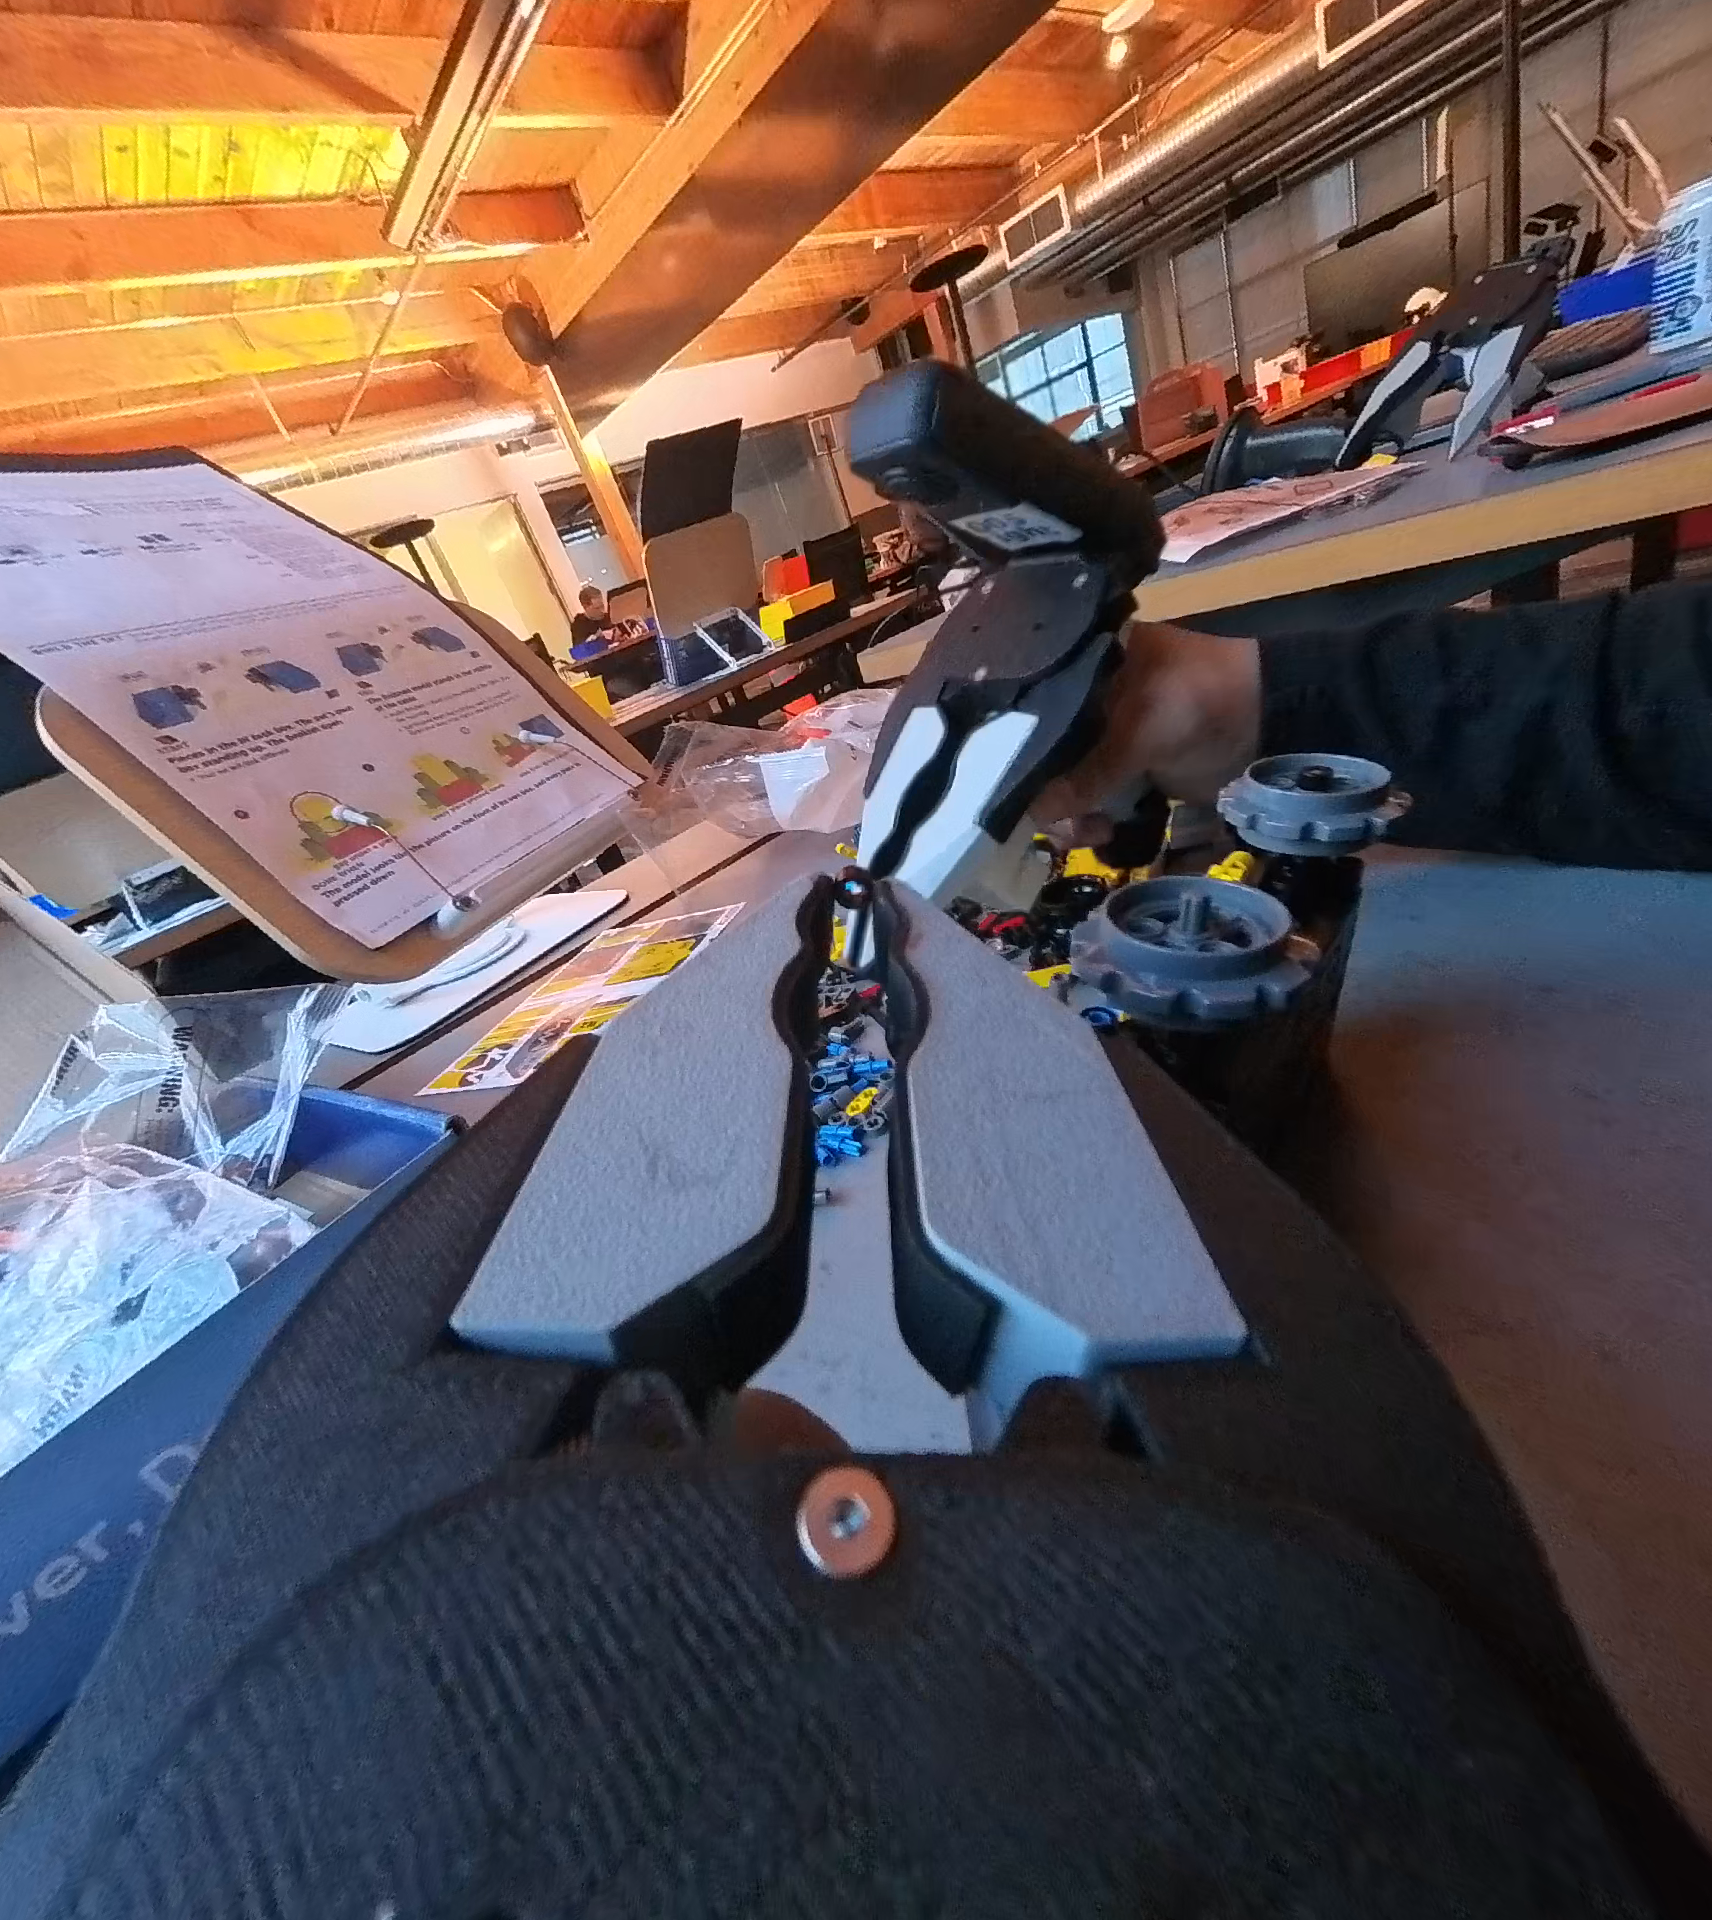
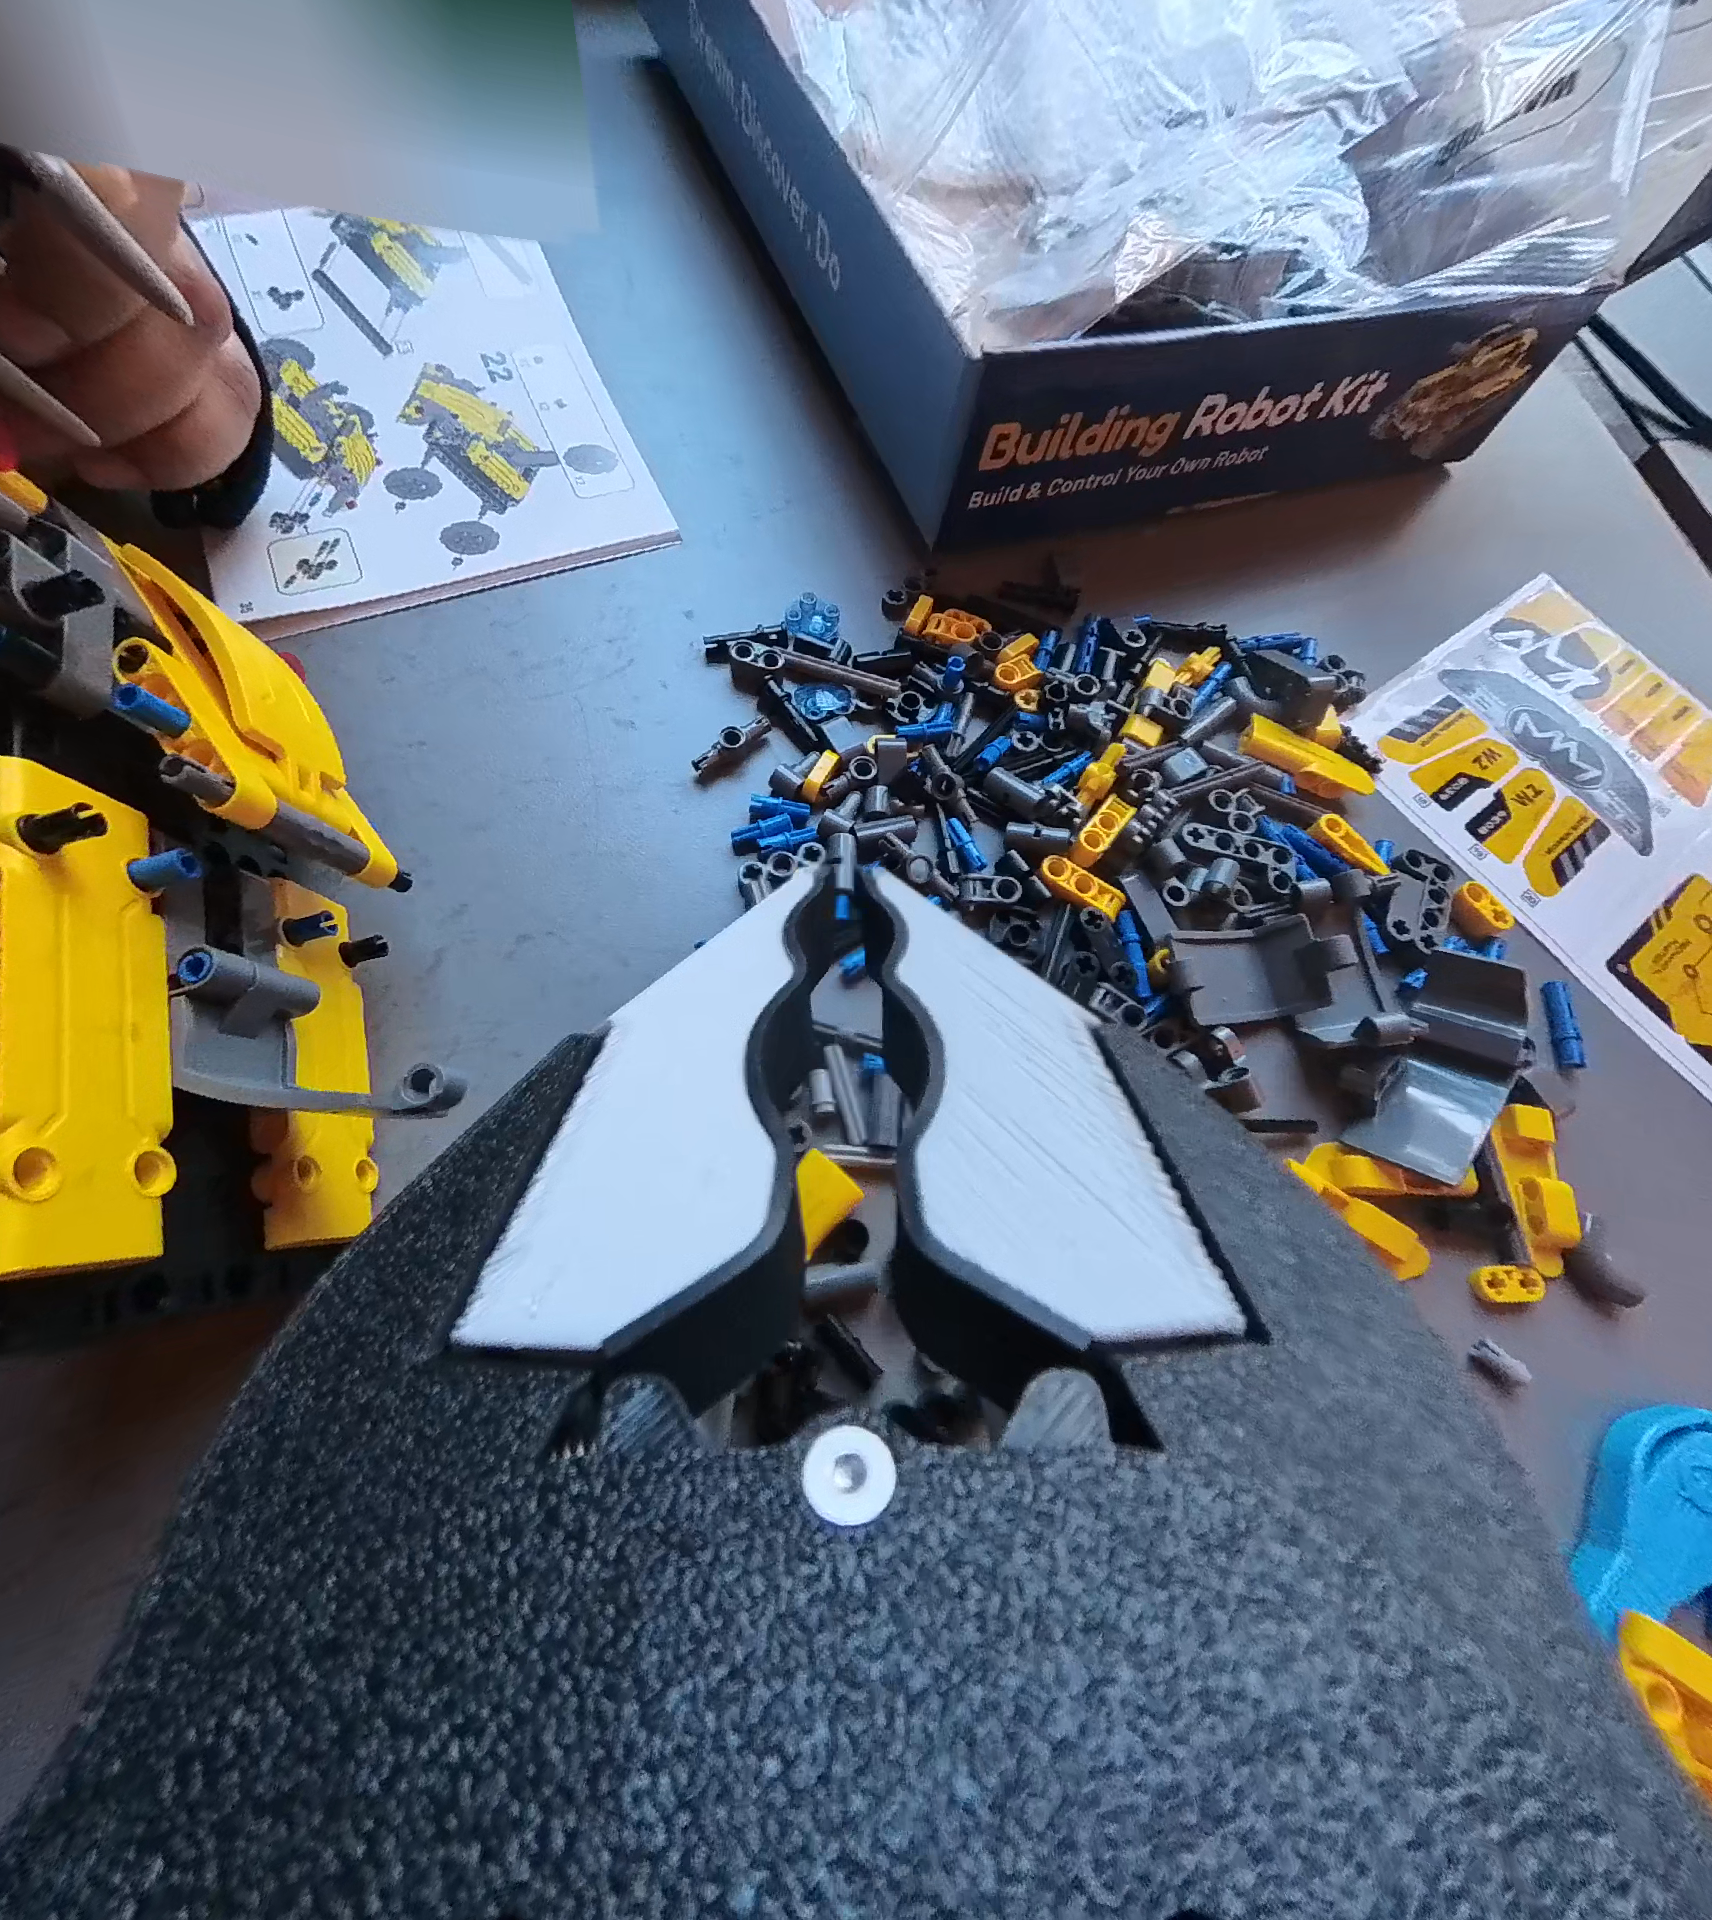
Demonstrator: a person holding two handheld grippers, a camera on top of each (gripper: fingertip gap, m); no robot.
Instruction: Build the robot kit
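**Two claws over a spread of building-kit parts**

Left wrist view: the left claw [image 1: 854,894] is nearly closed, its tips pinching a thin dark pin [image 1: 857,914] with a small rounded head. Beyond it the right claw [image 1: 883,862] dips toward the loose parts, next to a black model with grey toothed wheels [image 1: 1190,940]. A printed sheet on a curved stand [image 1: 239,707] sits toward the worktop's far left edge.

Right wrist view: the right claw [image 2: 847,883] is almost shut, its tips on a small dark connector [image 2: 841,868] at the near side of the pile of parts [image 2: 1091,790]. Whether that piece is lifted or only touched, I cannot tell. The yellow model [image 2: 62,997] lies at the left, the kit box [image 2: 1143,436] toward the far edge, the sticker sheet [image 2: 1600,790] at the right.

Risks, as I judge them: the pin could twist or slip from so small a pinch, and the right claw's tips could drag neighbouring pieces from the crowded pile.
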